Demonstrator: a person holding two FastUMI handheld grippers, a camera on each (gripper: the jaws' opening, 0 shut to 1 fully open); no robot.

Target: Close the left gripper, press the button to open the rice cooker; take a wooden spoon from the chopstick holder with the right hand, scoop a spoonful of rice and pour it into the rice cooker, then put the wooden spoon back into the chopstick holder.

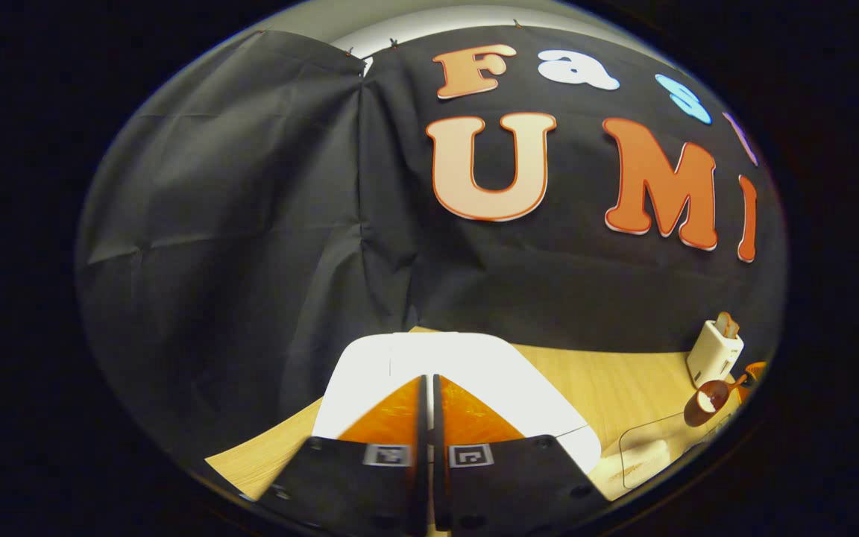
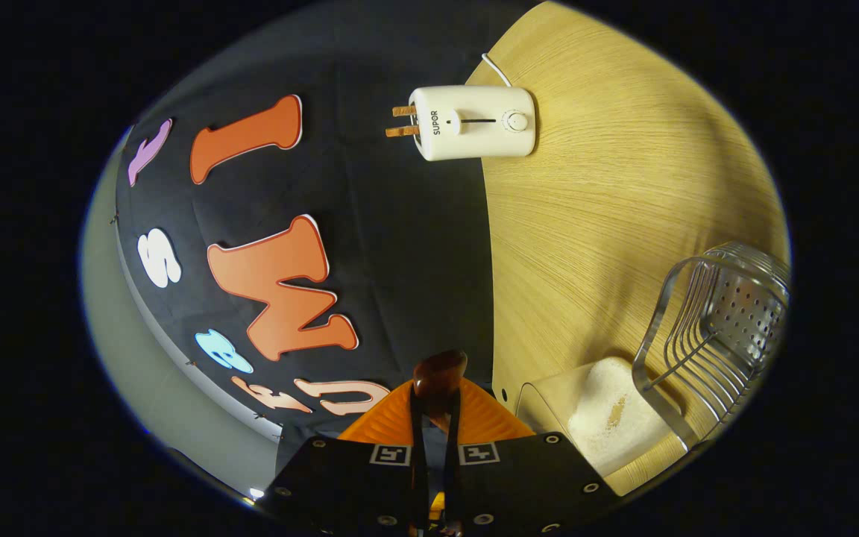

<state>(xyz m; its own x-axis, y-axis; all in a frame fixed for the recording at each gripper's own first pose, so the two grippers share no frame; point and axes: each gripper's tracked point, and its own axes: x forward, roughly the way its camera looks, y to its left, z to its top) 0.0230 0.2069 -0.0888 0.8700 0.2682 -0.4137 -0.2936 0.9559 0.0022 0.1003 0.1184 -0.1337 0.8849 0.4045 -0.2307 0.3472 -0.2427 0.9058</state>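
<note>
Light wood-grain bench (image 1: 623, 380) set vs. a black cloth wall (image 1: 250, 224); in the right gripper view the bench (image 2: 608, 186) looks rotated w/ the wall on the left.

Left gripper view: left gripper (image 1: 429, 406) has its 2 fingers pressed together, no gap, nothing between them. It sits right over the white rice cooker (image 1: 414, 365), whose lid is down; can't tell if the tips touch the lid. Far right on the bench stands a white toaster (image 1: 714, 350) w/ toast poking out the top. Just in front of it is the wooden spoon (image 1: 709, 401), bowl facing the camera w/ white rice in it, held by the other gripper at the frame edge. Below it is a clear container (image 1: 646, 455) holding rice.

Right gripper view: right gripper (image 2: 435, 399) is pinching the wooden spoon (image 2: 441, 373) between both fingers; the dark brown handle sticks up past the tips. Toaster (image 2: 474, 123) near the wall, cord trailing behind. Clear rice container (image 2: 601, 410) just right of the gripper, touching or just beside a metal wire dish rack (image 2: 705, 335), which has a perforated steel chopstick holder (image 2: 754, 306) on its far side.
</note>
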